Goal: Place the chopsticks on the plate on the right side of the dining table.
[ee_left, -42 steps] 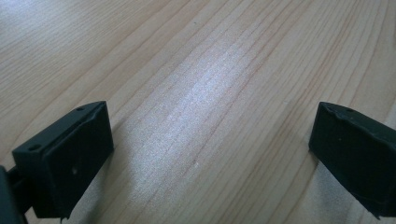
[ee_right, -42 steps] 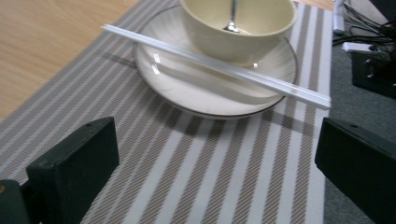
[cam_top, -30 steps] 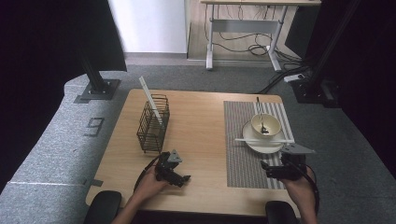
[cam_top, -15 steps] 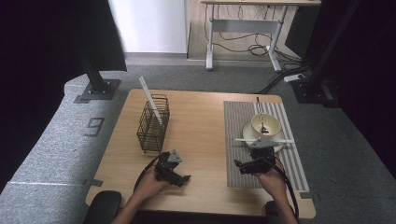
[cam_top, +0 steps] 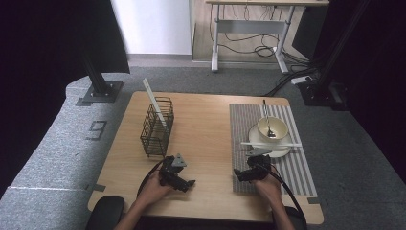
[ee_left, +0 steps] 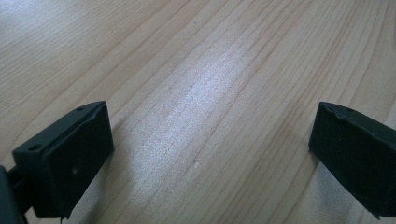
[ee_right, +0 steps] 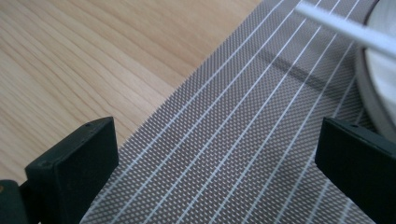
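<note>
The right tool (cam_top: 245,174) sits low over the near left corner of the striped placemat (cam_top: 297,167), its jaws spread wide with nothing between them; in the right gripper view they frame bare woven mat, with the mat's edge and the wood beyond it on the left. Just past that tool lies a white chopstick (cam_top: 271,144), resting flat across the rim of a white plate (cam_top: 282,151) and reaching out past both sides of it. In the right gripper view the chopstick (ee_right: 345,29) crosses the upper right corner, above the curved plate edge (ee_right: 369,93). On the plate stands a cream bowl (cam_top: 272,128) with a spoon (cam_top: 266,117) leaning in it, handle pointing away.

The left tool (cam_top: 182,182) is held near the front edge of the tabletop (cam_top: 206,129), well apart from the mat, jaws also wide open and empty, with plain wood grain between them in the left gripper view. Farther back on the left stands a black wire basket (cam_top: 157,127), upright, with a second white chopstick (cam_top: 154,101) leaning out of its top.
</note>
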Tool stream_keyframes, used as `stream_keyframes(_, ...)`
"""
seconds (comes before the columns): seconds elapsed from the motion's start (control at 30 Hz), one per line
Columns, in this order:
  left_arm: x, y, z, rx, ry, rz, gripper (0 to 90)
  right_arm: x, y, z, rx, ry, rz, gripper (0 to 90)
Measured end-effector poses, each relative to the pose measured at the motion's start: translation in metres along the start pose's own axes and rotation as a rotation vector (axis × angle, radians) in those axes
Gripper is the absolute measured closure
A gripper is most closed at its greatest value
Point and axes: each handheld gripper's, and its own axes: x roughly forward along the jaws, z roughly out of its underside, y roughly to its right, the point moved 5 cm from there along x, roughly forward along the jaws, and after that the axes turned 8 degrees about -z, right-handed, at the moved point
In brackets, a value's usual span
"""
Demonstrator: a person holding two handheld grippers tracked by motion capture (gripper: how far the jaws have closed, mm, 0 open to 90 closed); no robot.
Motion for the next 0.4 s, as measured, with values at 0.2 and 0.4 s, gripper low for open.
stream_keyframes(0.2,0.000,0.000,0.000,0.000,0.000,0.000,0.0,0.013,0.001,0.012,0.012,0.009,-0.004,0.0)
stream_keyframes(0.4,0.000,0.000,0.000,0.001,0.000,0.000,0.0,0.013,0.001,0.014,0.010,0.028,-0.002,0.0)
